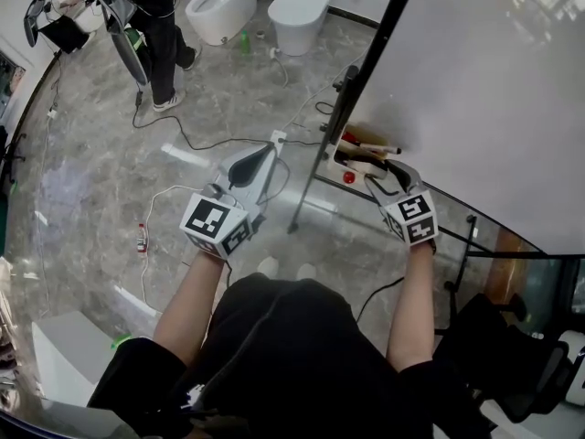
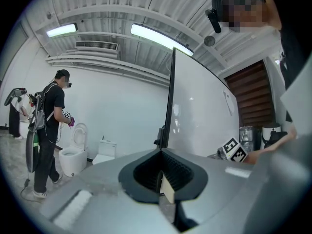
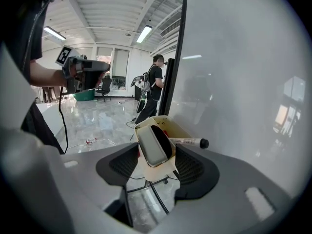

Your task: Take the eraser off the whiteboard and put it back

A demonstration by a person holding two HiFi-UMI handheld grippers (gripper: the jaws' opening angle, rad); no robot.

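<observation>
The eraser, white with a dark felt face, lies tilted in the cream tray at the foot of the whiteboard. My right gripper stands open around it, with a gap between each pad and the eraser's sides. In the head view the right gripper reaches into the tray below the whiteboard; the eraser is hidden there. A black-capped marker lies across the tray's rim. My left gripper hangs over the floor to the left, its jaws shut and holding nothing.
The whiteboard's black stand post and its floor legs are between my grippers. Cables and a small bottle lie on the marble floor. Two toilets and another person are at the far side. A black chair stands lower right.
</observation>
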